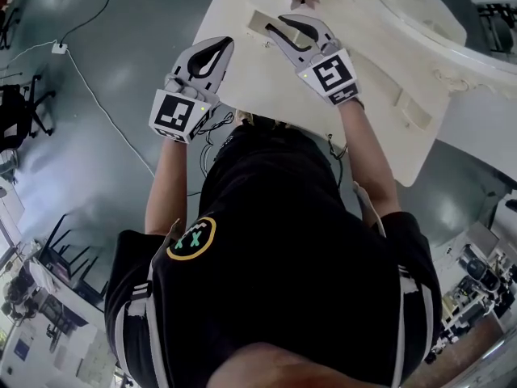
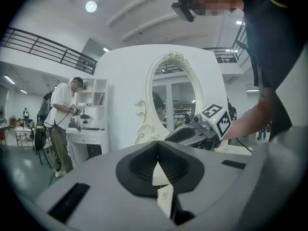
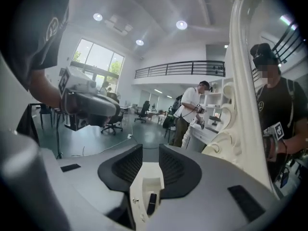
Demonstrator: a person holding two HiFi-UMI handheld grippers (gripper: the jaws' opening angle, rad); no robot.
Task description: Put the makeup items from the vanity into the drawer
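Past a black shirt (image 1: pixel 275 241), the left gripper (image 2: pixel 157 147) is held closed and empty at the counter's (image 1: pixel 380 95) edge. The right gripper (image 3: pixel 145 150) is kept slightly open above a dark makeup item (image 3: pixel 151 203) laid in a white recess (image 3: pixel 143 184).

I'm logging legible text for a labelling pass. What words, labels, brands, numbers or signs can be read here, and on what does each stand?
None of the views shows a readable word or number.
On the left hand-held gripper, the left marker cube: black-and-white square code, no letters.
On the right hand-held gripper, the right marker cube: same kind of code.
On the black shirt, the round emblem: cross-like marks, no legible word.
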